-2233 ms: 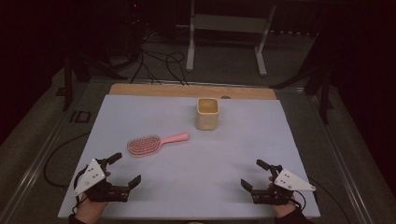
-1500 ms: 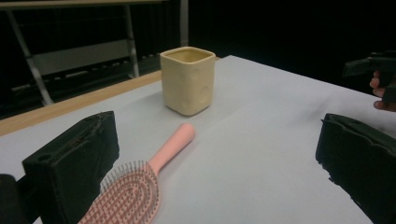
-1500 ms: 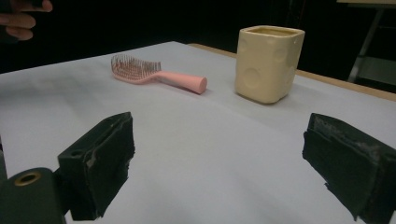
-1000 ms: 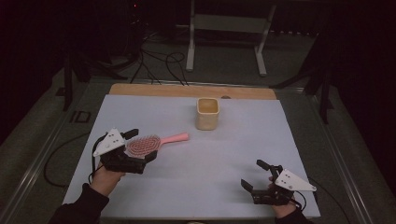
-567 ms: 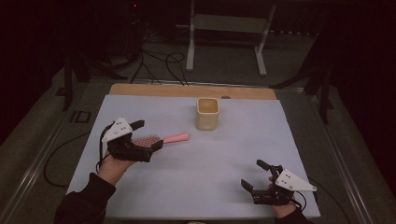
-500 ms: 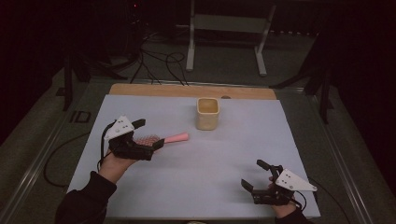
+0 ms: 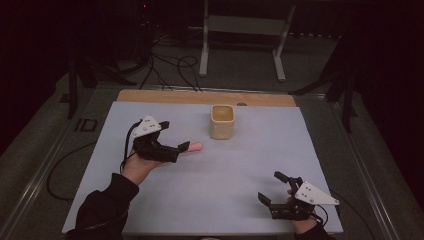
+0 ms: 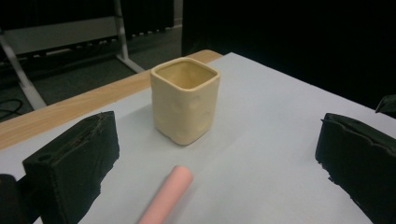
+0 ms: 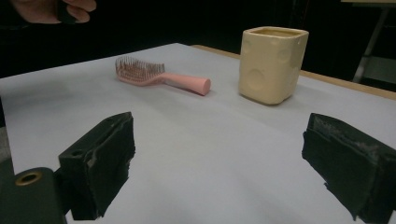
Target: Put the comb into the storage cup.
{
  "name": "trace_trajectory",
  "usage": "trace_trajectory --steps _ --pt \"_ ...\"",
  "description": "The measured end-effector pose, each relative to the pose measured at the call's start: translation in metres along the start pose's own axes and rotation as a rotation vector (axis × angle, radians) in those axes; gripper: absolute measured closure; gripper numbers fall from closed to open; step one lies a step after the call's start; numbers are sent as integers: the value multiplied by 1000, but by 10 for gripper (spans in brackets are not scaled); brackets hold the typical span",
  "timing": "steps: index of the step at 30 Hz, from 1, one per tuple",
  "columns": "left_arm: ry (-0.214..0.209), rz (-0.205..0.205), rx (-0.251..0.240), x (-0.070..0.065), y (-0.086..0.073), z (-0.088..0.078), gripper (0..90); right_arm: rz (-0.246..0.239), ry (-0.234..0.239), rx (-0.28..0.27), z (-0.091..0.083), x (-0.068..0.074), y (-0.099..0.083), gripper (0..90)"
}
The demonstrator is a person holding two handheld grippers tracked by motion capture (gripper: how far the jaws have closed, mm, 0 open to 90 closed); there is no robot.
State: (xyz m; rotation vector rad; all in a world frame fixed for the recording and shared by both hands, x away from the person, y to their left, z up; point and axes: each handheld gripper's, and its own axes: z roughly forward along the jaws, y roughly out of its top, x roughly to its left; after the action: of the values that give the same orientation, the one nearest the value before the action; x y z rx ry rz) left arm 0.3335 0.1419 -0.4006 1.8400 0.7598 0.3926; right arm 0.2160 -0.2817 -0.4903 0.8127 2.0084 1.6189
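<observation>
A pink hairbrush [image 9: 159, 76] lies on the pale mat, its handle pointing at a cream square cup [image 7: 222, 121]. My left gripper [image 7: 175, 135] hovers over the brush and hides its head in the high view; only the handle tip [image 7: 195, 146] pokes out. In the left gripper view the handle [image 8: 167, 196] lies between the wide-apart jaws of the left gripper [image 8: 215, 158], untouched, with the cup [image 8: 185, 100] just beyond. My right gripper [image 7: 271, 187] rests open near the front right edge of the mat. The right gripper [image 9: 224, 158] faces the brush and the cup [image 9: 272, 63] from afar.
The mat [image 7: 240, 165] covers a table with a wooden strip [image 7: 190, 97] along its far edge. Behind the table stand a metal frame [image 7: 240, 30] and floor cables [image 7: 165, 65]. A person's hand [image 9: 51, 9] shows at the top left of the right gripper view.
My left gripper has moved from the front left corner forward and right to the brush, and now straddles its handle. The right gripper, brush and cup stay put.
</observation>
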Motion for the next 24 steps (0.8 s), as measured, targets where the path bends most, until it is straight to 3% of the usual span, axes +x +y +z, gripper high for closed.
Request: trace_trajectory --steps 8,15,19,24 --pt "18 -7 25 3 -1 19 124 3 3 -2 0 0 0 91" --pt "-16 -28 46 10 -7 32 272 -6 2 -1 0 0 0 91" --pt "6 -47 51 13 -10 38 308 -3 6 -4 0 0 0 91" --pt "47 -64 72 18 -12 43 414 -3 5 -4 0 0 0 91"
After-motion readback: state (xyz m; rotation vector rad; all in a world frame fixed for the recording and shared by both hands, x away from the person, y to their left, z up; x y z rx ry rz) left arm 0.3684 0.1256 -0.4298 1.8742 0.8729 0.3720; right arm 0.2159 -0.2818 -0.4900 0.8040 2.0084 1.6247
